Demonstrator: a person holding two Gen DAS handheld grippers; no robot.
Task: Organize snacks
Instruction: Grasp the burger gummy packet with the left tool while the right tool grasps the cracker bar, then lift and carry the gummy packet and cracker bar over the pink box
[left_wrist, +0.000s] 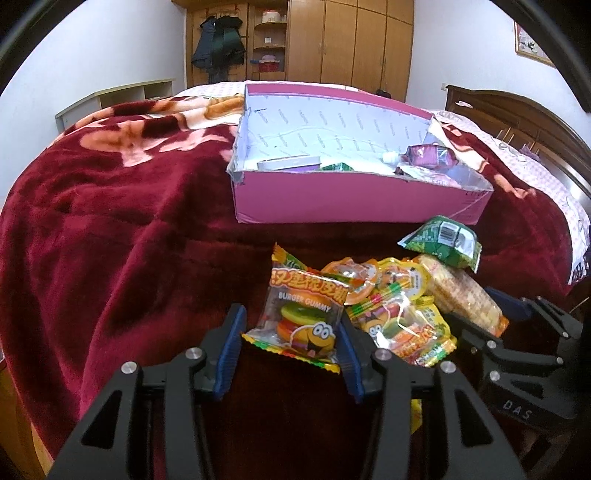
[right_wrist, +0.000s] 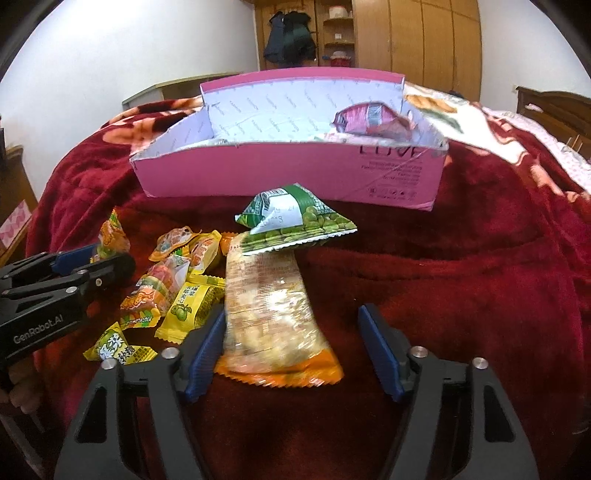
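A pile of snack packets lies on the red blanket in front of a pink box (left_wrist: 354, 201) (right_wrist: 288, 173). My left gripper (left_wrist: 290, 343) is around a burger gummy packet (left_wrist: 299, 321), its pads touching the packet's sides. My right gripper (right_wrist: 295, 350) is open around a long orange rice-cracker packet (right_wrist: 273, 317), which also shows in the left wrist view (left_wrist: 461, 291). A green pea packet (right_wrist: 295, 221) (left_wrist: 443, 240) rests on the cracker's far end. More gummy packets (left_wrist: 399, 306) and yellow candies (right_wrist: 192, 310) lie between the grippers.
The pink box holds a purple packet (left_wrist: 428, 155) (right_wrist: 369, 118), a tin (left_wrist: 288, 162) and other snacks. The red blanket (left_wrist: 129, 221) covers the bed. A wooden headboard (left_wrist: 517, 118) is at the right, wardrobes behind.
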